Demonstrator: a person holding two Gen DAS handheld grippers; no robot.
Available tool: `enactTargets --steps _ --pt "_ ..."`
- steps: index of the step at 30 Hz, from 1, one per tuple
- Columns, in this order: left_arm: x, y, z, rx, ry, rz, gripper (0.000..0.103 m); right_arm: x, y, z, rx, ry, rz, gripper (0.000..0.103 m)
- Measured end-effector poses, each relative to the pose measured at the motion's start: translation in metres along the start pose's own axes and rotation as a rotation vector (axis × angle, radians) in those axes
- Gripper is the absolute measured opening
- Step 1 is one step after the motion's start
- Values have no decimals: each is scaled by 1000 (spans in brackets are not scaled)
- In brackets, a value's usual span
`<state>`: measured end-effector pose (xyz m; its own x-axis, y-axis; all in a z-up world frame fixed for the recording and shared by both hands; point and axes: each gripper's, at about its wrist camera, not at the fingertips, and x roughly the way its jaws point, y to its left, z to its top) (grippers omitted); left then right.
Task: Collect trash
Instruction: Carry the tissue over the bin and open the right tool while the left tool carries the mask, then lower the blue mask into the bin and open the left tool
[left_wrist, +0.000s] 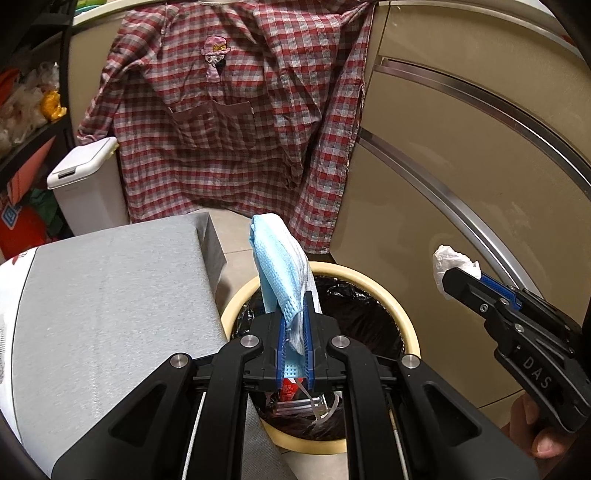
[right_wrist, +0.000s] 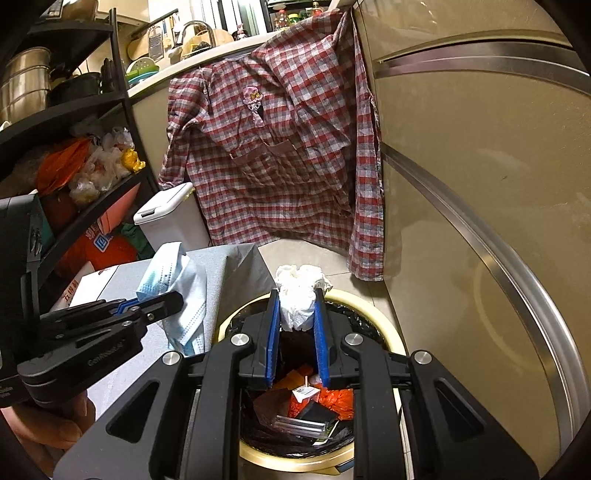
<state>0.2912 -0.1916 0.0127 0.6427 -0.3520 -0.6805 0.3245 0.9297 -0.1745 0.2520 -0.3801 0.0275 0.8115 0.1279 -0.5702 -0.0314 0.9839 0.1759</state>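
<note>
Hovering over the bag-lined bin (left_wrist: 406, 325), the left tool (left_wrist: 295, 332) clenches a blue face mask (left_wrist: 280, 266) and the right tool (right_wrist: 297, 314) pinches a crumpled white tissue (right_wrist: 301, 291), each seemingly poised to drop its trash inside.

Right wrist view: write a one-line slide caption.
Right tool grips crumpled white tissue above the lined trash bin; left tool holds a blue face mask alongside.
</note>
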Motion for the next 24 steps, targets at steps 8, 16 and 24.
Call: enactTargets --steps 8,16,24 --pt "-2 6 -3 -17 -6 40 46 3 -4 -2 16 2 -39 57" --pt "-9 -3 -1 45 32 -5 46 -15 -8 0 43 -32 -45 57" --pt "12 -9 10 78 181 -16 67 -35 -21 -5 64 -40 -63 57"
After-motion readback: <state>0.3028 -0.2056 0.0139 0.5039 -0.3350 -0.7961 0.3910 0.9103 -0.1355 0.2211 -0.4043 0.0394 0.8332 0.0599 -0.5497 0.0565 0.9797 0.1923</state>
